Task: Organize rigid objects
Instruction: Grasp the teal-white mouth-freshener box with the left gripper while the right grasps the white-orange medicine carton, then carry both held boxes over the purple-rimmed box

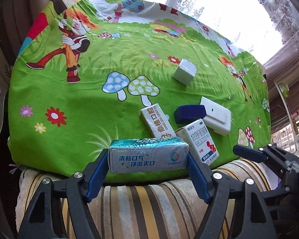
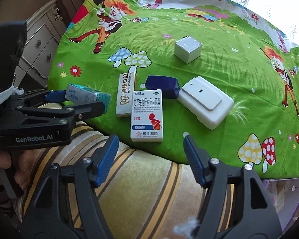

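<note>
My left gripper (image 1: 147,157) is clamped end-to-end on the silver-teal foil box (image 1: 147,155). My right gripper (image 2: 150,153) is empty, jaws apart; the white-blue medicine carton (image 2: 147,115) lies just ahead between my fingers, long axis along them.

Bright lace-curtained window (image 1: 219,0), carved cream dresser (image 2: 39,45)

likely home: lace curtains (image 1: 219,0), dresser (image 2: 39,45)
</note>
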Motion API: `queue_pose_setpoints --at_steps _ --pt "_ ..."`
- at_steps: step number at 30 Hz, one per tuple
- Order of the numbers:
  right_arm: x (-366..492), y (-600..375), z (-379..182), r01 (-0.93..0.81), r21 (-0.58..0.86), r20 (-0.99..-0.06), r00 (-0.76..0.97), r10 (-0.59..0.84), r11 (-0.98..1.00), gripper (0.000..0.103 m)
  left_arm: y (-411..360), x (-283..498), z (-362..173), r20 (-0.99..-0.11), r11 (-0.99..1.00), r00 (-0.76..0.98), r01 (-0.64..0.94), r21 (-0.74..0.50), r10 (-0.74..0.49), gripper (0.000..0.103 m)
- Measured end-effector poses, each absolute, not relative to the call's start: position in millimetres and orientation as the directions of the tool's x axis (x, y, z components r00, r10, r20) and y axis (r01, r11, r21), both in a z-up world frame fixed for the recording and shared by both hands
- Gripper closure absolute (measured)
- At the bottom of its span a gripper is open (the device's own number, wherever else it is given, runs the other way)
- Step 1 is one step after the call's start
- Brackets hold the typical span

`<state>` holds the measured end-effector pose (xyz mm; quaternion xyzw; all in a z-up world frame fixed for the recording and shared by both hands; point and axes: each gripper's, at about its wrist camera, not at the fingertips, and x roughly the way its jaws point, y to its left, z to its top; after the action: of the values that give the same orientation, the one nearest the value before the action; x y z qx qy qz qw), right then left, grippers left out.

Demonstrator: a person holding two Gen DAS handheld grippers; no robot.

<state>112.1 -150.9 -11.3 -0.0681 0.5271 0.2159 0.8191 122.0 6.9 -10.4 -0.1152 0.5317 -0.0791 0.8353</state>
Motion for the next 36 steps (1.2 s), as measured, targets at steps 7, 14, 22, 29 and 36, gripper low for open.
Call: queue_pose_setpoints --at_steps 7,14,22,29,36 --pt "131 -132 -26 -0.428 0.109 -0.915 0.310 0.259 0.897 0.032 11 120 0 -0.848 0.963 0.473 0.003 -0.270 -0.240 0.027" --pt "143 -126 -35 -0.420 0.084 -0.923 0.309 0.229 0.904 0.058 8 119 2 -0.837 0.959 0.488 0.002 -0.284 -0.249 0.027" --pt "132 -133 -23 -0.425 0.087 -0.898 0.359 0.255 0.901 0.058 6 116 8 -0.827 0.958 0.507 -0.011 -0.286 -0.241 0.027" --pt "118 -153 -6 -0.386 0.092 -0.866 0.423 0.265 0.918 0.058 -4 113 16 -0.819 0.957 0.521 -0.010 -0.289 -0.242 0.027" --pt "104 -178 7 -0.346 0.099 -0.840 0.473 0.265 0.933 0.058 -25 109 23 -0.813 0.958 0.524 0.017 -0.288 -0.253 0.028"
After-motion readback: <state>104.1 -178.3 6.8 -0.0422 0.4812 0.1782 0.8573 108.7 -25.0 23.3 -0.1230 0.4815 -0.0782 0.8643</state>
